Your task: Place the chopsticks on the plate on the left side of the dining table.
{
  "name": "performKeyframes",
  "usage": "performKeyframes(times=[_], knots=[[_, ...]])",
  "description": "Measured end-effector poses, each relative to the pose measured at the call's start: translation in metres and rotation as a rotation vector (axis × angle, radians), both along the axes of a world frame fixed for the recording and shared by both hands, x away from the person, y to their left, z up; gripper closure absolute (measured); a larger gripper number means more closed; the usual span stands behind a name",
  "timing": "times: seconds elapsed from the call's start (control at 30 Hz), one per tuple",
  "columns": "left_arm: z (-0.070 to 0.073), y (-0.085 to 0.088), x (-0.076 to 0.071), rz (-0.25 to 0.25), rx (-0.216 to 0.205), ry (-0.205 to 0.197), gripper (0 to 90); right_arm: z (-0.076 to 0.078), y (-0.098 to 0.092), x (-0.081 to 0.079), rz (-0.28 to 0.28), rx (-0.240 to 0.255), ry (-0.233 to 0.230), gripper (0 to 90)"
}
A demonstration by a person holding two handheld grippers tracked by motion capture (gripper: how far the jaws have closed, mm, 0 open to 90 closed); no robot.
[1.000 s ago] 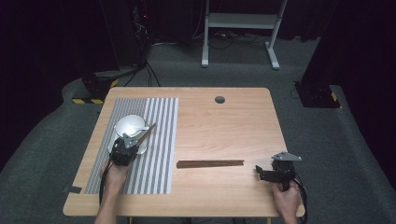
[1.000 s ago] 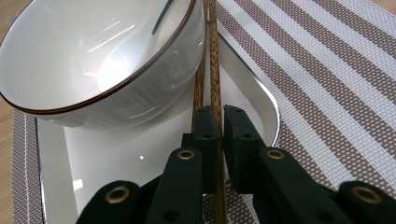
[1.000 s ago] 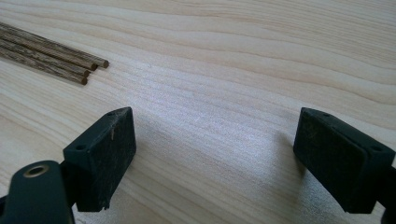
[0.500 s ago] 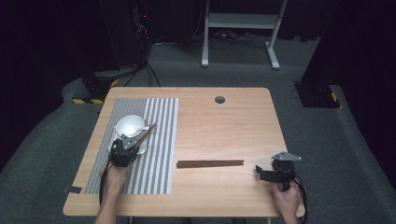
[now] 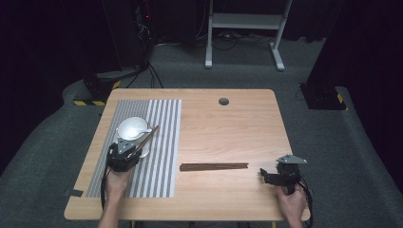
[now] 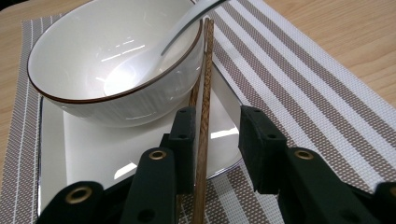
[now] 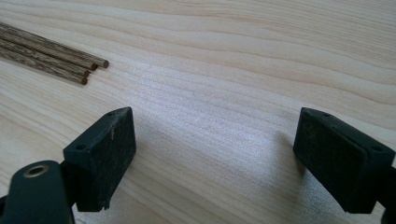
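Chopstick (image 6: pixel 203 116) loose between left tool (image 6: pixel 217 133) pads

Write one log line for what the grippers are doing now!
left gripper: jaws just opening, chopsticks between, leaning on bowl | right gripper: open, over table

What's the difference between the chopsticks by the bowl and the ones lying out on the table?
The chopsticks by the bowl lean against the bowl, tilted over the plate; the loose chopsticks lie flat on the bare table.
The leaning ones sit between the left gripper, whose jaws have just been opening; the loose ones lie apart from the right gripper.
Both are dark brown wood.
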State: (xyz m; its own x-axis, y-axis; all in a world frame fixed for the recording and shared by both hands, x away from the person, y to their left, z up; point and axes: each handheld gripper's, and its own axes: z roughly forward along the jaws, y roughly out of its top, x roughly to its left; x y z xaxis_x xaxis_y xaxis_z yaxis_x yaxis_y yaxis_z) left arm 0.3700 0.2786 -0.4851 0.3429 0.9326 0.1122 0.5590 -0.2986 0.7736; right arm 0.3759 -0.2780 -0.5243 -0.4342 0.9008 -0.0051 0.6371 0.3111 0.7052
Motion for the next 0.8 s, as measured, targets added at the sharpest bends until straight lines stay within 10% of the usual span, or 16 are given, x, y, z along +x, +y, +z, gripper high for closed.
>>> performKeyframes(times=[0.8], knots=[[0.001,0.019,-0.022,0.108,-0.034,-0.039,54.1,0.000,0.000,0.000,0.000,0.000,0.000,12.8]])
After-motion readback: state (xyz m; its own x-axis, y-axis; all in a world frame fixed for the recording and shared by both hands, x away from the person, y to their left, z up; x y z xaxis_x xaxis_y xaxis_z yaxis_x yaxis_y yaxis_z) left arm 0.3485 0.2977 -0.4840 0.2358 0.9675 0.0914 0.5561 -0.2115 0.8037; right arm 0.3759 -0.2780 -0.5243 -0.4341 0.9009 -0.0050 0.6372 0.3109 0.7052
